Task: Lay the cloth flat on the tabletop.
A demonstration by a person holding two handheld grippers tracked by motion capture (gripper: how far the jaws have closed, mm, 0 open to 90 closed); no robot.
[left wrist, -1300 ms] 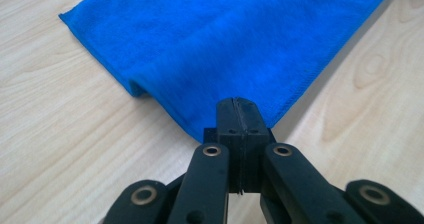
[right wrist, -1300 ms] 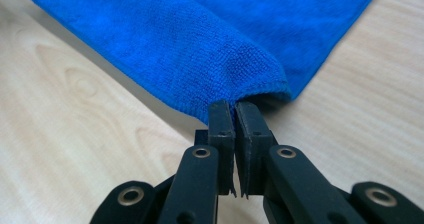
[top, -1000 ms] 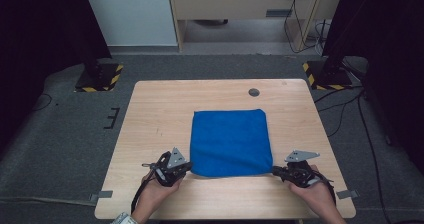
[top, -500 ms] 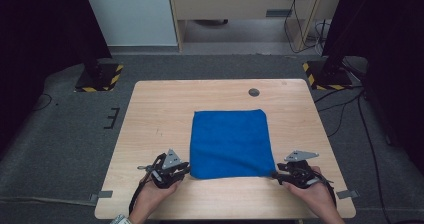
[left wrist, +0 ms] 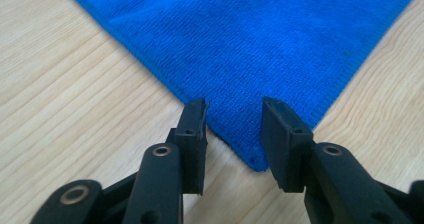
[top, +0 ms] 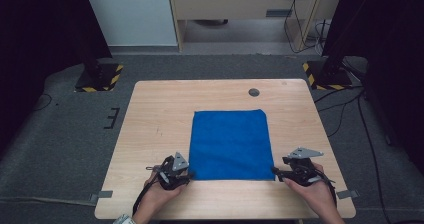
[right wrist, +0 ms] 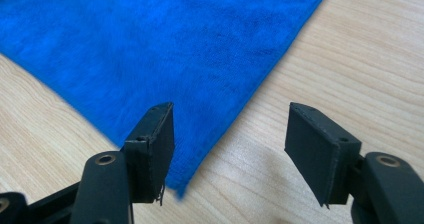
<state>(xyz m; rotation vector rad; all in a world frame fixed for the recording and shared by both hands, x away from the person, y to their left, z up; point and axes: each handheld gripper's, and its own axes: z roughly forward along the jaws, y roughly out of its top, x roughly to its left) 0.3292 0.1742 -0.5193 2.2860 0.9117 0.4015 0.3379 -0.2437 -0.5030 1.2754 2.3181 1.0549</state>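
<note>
With both jaws just opened, I've let go of the cloth (top: 230, 144).
My left gripper (left wrist: 234, 115) and right gripper (right wrist: 230, 134) each straddle a near corner, released, so the cloth lies flat on the table (top: 160, 114) ahead.

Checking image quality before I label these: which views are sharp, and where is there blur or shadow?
High view: soft, dark surround, blue cloth evenly lit. Left gripper view: left claw sharp, cloth weave crisp, far edge softer. Right gripper view: right claw sharp, cloth corner blurred, faint shadow on table.
</note>
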